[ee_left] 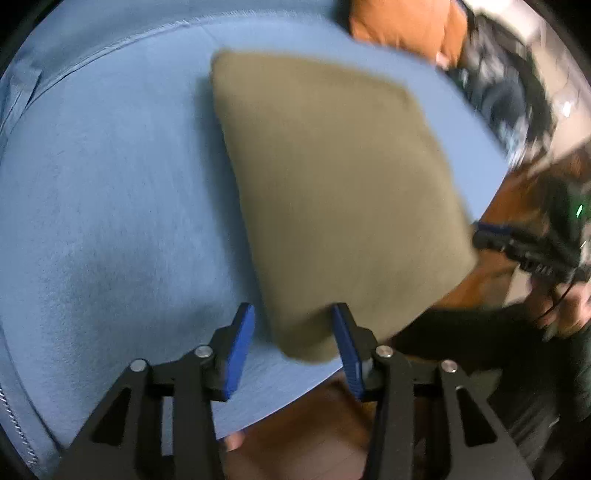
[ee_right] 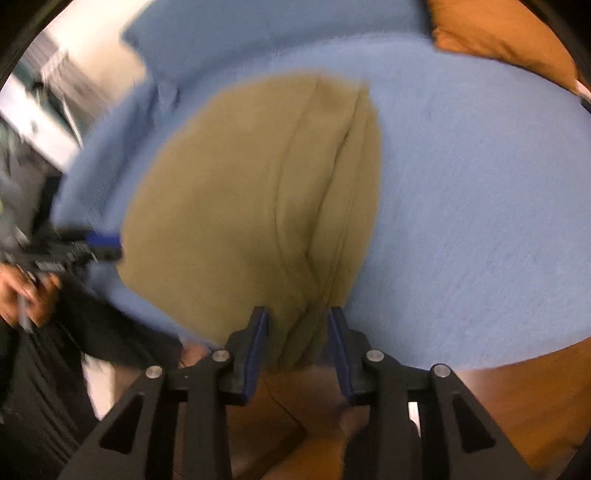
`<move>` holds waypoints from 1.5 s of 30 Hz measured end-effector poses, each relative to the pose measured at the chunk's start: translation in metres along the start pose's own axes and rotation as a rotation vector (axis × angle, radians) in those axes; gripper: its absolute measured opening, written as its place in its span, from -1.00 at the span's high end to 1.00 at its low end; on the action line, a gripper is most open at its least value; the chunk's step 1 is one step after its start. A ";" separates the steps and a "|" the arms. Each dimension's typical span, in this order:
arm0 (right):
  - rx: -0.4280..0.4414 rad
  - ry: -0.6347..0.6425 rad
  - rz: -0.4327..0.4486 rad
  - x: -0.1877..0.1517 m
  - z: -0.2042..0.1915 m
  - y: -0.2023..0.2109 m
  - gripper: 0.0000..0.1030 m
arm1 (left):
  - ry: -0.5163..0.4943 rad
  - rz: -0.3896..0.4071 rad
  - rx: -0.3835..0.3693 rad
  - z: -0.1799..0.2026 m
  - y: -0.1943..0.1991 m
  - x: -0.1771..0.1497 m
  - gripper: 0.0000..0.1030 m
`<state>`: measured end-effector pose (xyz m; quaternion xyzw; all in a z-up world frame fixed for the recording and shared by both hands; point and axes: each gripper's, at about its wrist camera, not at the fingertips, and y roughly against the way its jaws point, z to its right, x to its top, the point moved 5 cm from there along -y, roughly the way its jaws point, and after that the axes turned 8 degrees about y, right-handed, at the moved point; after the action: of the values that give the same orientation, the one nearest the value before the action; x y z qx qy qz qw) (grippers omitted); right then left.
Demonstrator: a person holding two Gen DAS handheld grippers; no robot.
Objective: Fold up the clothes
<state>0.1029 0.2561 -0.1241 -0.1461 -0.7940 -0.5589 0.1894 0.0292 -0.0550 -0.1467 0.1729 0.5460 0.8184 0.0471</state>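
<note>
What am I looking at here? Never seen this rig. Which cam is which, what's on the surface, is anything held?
No robot: a person carries a two-finger gripper in each hand, each with a fisheye camera looking along its blue-padded fingers. In the left wrist view, the left gripper is open at the near corner of a folded olive-tan garment, which lies on a blue cloth-covered surface; the right gripper shows at the garment's far edge. In the right wrist view, the right gripper is open with the garment's layered edge between its fingers, not visibly clamped. An orange cushion sits at the back. Both pictures are motion-blurred.
</note>
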 end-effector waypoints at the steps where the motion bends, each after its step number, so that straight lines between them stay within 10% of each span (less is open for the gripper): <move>1: 0.009 -0.035 0.053 0.005 0.006 0.012 -0.02 | 0.033 0.034 -0.020 -0.003 0.009 0.007 -0.08; 5: -0.048 -0.242 0.227 0.016 0.055 0.043 -1.00 | 0.134 0.088 -0.062 -0.013 0.014 0.044 -0.40; 16: 0.145 -0.387 0.143 0.092 0.083 -0.036 -1.00 | 0.347 0.006 -0.157 -0.035 -0.038 0.153 -0.48; 25: 0.157 -0.265 -0.044 0.112 0.073 -0.091 -1.00 | 0.322 -0.023 -0.133 -0.032 -0.075 0.169 -0.49; 43: 0.143 -0.220 -0.072 0.115 0.070 -0.103 -0.99 | 0.205 -0.050 -0.081 0.004 -0.118 0.183 -0.48; 44: 0.161 -0.223 -0.068 0.115 0.069 -0.103 -0.86 | 0.196 -0.048 -0.079 0.005 -0.119 0.182 -0.47; 45: 0.189 -0.235 -0.062 0.115 0.068 -0.103 -0.30 | 0.179 -0.044 -0.076 0.007 -0.119 0.182 -0.32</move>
<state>-0.0539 0.2885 -0.1777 -0.1675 -0.8638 -0.4664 0.0907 -0.1519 0.0473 -0.2100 0.0850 0.5204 0.8494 0.0225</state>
